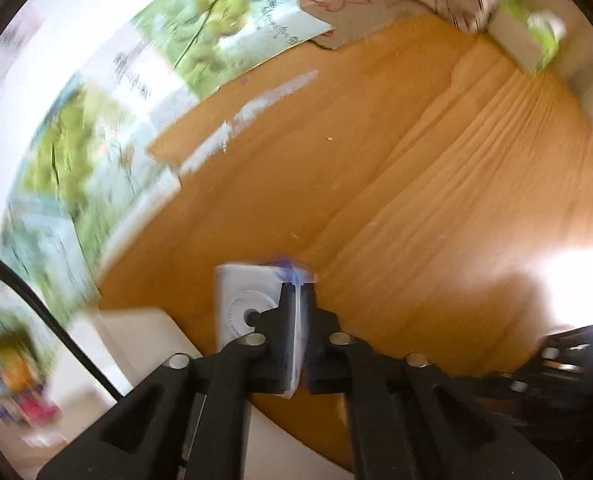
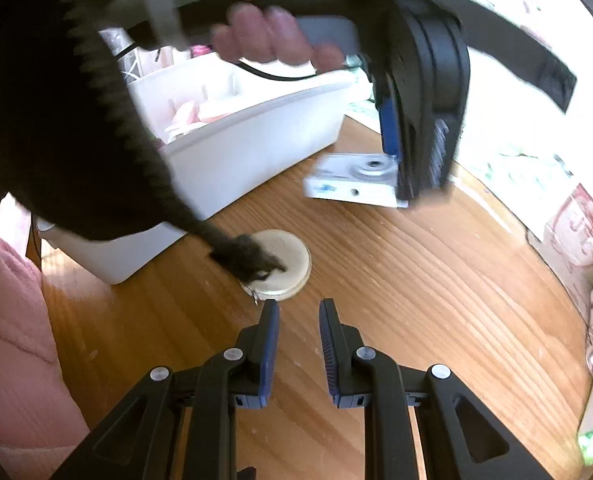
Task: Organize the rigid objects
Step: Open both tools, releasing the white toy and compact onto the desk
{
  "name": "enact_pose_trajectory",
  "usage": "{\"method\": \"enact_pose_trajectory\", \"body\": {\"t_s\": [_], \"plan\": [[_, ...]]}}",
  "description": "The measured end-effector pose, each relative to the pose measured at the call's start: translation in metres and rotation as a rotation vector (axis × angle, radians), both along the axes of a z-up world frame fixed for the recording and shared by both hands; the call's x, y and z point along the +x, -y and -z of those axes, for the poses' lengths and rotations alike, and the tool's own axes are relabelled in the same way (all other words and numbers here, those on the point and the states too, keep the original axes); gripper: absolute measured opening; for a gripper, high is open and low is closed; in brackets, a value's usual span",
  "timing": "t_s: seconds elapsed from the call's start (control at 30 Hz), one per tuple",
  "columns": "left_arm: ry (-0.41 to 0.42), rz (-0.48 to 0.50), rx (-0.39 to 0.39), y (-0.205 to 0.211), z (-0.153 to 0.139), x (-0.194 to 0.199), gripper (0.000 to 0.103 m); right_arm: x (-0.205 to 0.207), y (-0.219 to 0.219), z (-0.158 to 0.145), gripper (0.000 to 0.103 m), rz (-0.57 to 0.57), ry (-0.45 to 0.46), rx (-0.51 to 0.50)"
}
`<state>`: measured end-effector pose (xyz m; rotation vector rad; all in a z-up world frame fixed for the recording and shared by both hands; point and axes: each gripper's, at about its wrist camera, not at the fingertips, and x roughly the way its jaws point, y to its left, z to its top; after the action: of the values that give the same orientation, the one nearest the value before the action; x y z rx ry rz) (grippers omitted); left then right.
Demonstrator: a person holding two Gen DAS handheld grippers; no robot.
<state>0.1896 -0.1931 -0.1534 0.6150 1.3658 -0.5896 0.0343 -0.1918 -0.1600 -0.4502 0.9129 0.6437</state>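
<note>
While the white storage bin at the left already holds a few pinkish items, sorting looks only partly done: a small silver compact camera is in the air and a round cream compact lies on the wooden surface beside the bin. Left hand-held gripper is pinched tight on the camera's edge, carrying it clear of the surface. Right hand-held gripper hovers just short of the cream compact, its blue pads parted by a narrow gap, holding nothing.
</note>
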Motion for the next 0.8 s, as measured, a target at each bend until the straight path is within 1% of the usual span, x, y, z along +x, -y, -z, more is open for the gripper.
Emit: {"method": "enact_pose_trajectory", "body": {"t_s": [0.03, 0.13, 0.2, 0.27, 0.33, 0.43, 0.47, 0.53, 0.63, 0.77, 0.8], "plan": [[-0.025, -0.038, -0.024, -0.005, -0.005, -0.001, 0.004, -0.001, 0.0, -0.001, 0.021, 0.013, 0.004, 0.003], [-0.005, -0.077, -0.034, -0.016, -0.01, -0.006, 0.003, -0.002, 0.006, -0.003, 0.021, 0.044, 0.011, 0.016], [-0.008, -0.122, -0.052, -0.023, -0.014, -0.012, 0.003, -0.007, 0.003, -0.007, 0.022, 0.055, 0.012, 0.019], [-0.016, -0.172, -0.087, -0.036, -0.016, -0.007, 0.003, -0.015, 0.002, -0.016, 0.027, 0.06, 0.01, 0.023], [-0.018, -0.229, -0.115, -0.049, -0.018, -0.008, 0.003, -0.015, 0.0, -0.019, 0.034, 0.067, 0.002, 0.032], [-0.022, -0.311, -0.158, -0.066, -0.029, -0.015, 0.004, -0.013, 0.003, -0.02, 0.039, 0.069, -0.005, 0.041], [-0.022, -0.339, -0.167, -0.07, -0.031, -0.016, 0.004, -0.011, 0.004, -0.01, 0.041, 0.069, -0.006, 0.042], [-0.022, -0.395, -0.183, -0.081, -0.033, -0.017, 0.004, -0.01, 0.007, -0.009, 0.051, 0.069, -0.004, 0.044], [-0.014, -0.443, -0.197, -0.089, -0.034, -0.025, 0.005, -0.01, 0.016, 0.012, 0.055, 0.07, 0.0, 0.05], [-0.001, -0.478, -0.205, -0.09, -0.034, -0.036, 0.012, -0.009, 0.02, 0.011, 0.059, 0.074, -0.009, 0.06], [0.004, -0.486, -0.208, -0.09, -0.035, -0.04, 0.015, -0.01, 0.021, 0.006, 0.062, 0.075, -0.009, 0.062]]}}
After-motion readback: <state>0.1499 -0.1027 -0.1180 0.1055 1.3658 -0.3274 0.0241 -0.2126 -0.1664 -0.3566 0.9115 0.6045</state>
